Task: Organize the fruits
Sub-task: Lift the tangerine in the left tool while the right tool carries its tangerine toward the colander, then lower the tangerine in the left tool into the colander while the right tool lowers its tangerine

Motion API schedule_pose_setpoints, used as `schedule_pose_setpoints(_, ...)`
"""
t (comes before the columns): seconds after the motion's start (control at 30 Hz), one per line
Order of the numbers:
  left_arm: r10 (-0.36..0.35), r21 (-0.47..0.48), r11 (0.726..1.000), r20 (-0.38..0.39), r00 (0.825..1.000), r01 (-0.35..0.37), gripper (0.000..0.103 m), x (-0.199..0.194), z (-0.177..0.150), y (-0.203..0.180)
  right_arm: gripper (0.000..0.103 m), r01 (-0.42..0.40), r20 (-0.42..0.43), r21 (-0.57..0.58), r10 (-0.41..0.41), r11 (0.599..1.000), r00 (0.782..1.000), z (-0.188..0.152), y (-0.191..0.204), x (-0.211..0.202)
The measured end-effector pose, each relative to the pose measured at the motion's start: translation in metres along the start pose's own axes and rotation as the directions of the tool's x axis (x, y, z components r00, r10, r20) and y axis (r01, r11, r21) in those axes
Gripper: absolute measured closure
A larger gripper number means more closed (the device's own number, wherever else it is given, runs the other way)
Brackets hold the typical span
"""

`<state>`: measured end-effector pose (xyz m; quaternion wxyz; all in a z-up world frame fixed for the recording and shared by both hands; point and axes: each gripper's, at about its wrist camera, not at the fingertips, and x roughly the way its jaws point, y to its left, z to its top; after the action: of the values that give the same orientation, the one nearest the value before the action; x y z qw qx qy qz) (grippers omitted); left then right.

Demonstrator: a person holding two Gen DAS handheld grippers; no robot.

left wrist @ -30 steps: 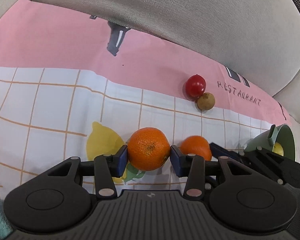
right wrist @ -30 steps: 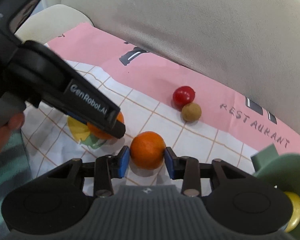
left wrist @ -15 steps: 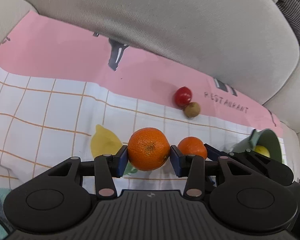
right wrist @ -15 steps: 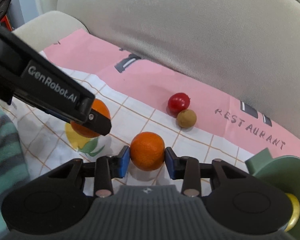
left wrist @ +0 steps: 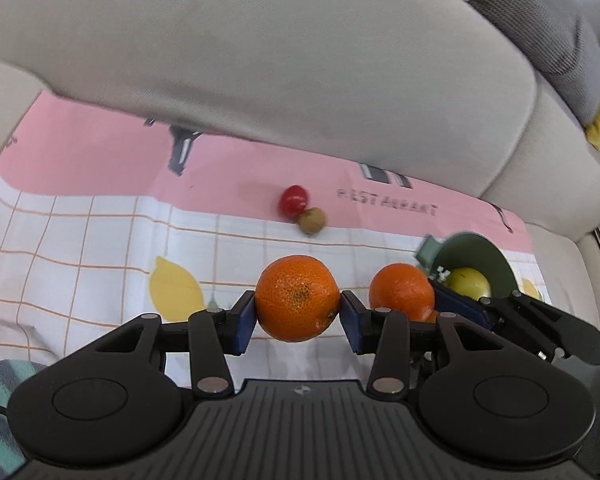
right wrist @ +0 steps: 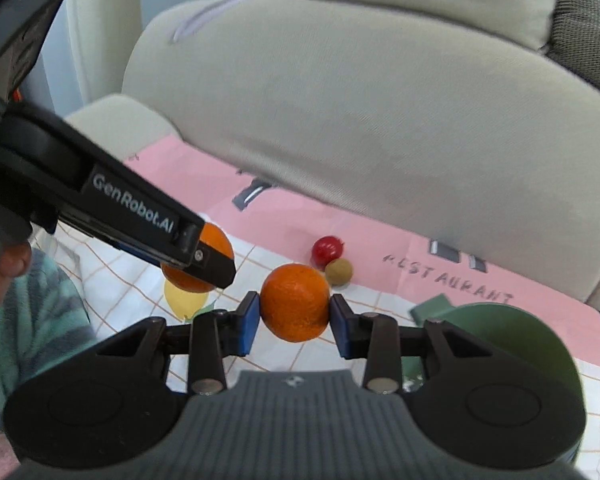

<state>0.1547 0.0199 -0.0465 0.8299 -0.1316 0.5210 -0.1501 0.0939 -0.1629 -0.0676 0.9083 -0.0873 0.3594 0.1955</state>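
Sofa seat (left wrist: 560, 256) carries printed cloth (left wrist: 100, 240) bearing fruit.

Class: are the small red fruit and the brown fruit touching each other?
Touching. In the left wrist view the red fruit and brown fruit overlap with no gap.

The left gripper (right wrist: 204, 256) carries "GenRobot.AI" in pale letters on its black side. On the pink cloth (right wrist: 284, 216), right of the red fruit (right wrist: 327, 249), stands "RESTAURANT".

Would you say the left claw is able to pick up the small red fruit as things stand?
Probably not: the left claw is already shut on an orange, though the path to the red fruit looks open.
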Motion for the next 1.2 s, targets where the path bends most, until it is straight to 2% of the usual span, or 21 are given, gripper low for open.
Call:
schedule_pose_setpoints(0.27,-0.033,0.14,0.99,0.016,0.999,0.031,0.053,-0.012,-0.014,-0.045,0.068,0.048,0.037,0.063,-0.05,0.997,0.998,-0.025,-0.023,-0.047)
schedule_pose_setpoints(0.67,-0.081,0.326,0.941,-0.05,0.995,0.093,0.053,0.007,-0.032,-0.112,0.068,0.163,-0.012,0.204,-0.164,0.965,0.986,-0.077,-0.074,-0.076)
schedule_pose_setpoints(0.93,-0.045,0.416,0.906,-0.105,0.993,0.085,0.053,0.035,-0.033,-0.144,0.068,0.201,-0.048,0.291,-0.195,0.935,0.98,-0.094,-0.105,-0.07)
schedule_pose_setpoints(1.1,-0.011,0.466,0.882,-0.139,0.99,0.075,0.053,0.055,-0.031,-0.157,0.068,0.184,-0.053,0.316,-0.177,0.931,0.983,-0.095,-0.115,-0.063)
schedule_pose_setpoints(1.2,0.012,0.471,0.879,-0.166,0.986,0.068,0.053,0.067,-0.028,-0.159,0.068,0.159,-0.061,0.315,-0.147,0.936,0.987,-0.097,-0.118,-0.057)
